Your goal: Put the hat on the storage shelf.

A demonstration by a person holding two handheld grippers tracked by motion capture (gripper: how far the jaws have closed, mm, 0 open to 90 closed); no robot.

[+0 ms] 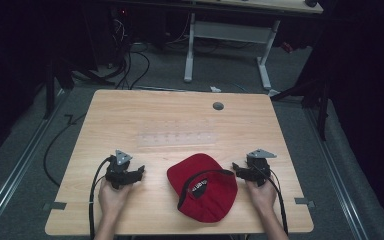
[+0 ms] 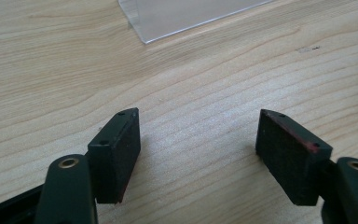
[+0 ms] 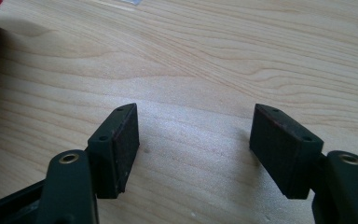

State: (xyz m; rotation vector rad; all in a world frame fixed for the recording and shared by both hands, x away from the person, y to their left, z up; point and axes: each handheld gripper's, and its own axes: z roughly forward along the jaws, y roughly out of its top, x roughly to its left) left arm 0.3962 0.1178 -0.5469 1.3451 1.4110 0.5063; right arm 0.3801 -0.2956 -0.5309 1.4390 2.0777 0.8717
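A red baseball cap (image 1: 202,187) lies at lower centre of the worktop (image 1: 130,120), between the left gripper (image 1: 139,172) and right gripper (image 1: 236,167), both with fingers spread wide, empty. Pinching only soft crown fabric could let it sag or slip free.

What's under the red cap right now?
The cap lies flat on the table, between the open left gripper and right gripper. Bare wood shows around it; whatever is beneath stays covered.
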